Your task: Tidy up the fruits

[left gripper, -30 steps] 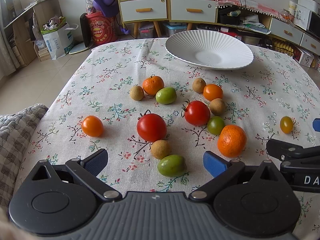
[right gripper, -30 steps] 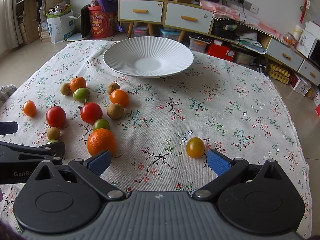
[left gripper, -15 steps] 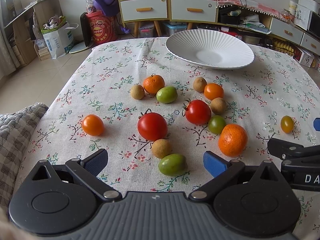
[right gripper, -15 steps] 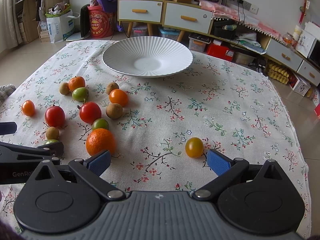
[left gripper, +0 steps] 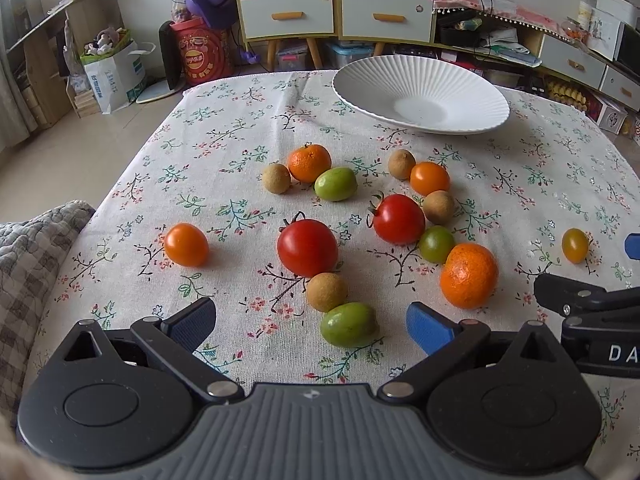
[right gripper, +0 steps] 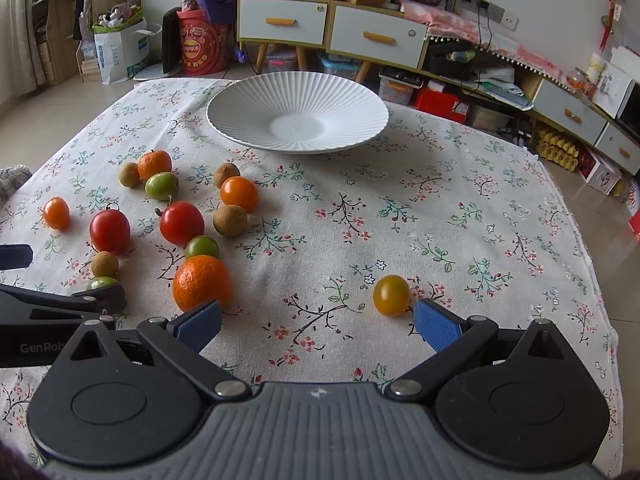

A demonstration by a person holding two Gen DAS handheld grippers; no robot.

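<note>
With both the left hand-held gripper (left gripper: 310, 322) and right hand-held gripper (right gripper: 318, 322) spread wide and empty, a careless closure may roll the yellow tomato (right gripper: 391, 295) across the counter (right gripper: 460, 208).

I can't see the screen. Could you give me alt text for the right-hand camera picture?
The open right gripper hovers low over a floral tablecloth, its blue-padded fingers empty, a small yellow tomato just ahead of the right one. Oranges, red tomatoes, green and brown fruits lie scattered to the left, and an empty white ribbed plate sits farther back.

Both wrist views look low across the tablecloth (left gripper: 224, 148), sharing the white plate (right gripper: 256, 100) and scattered fruit.
</note>
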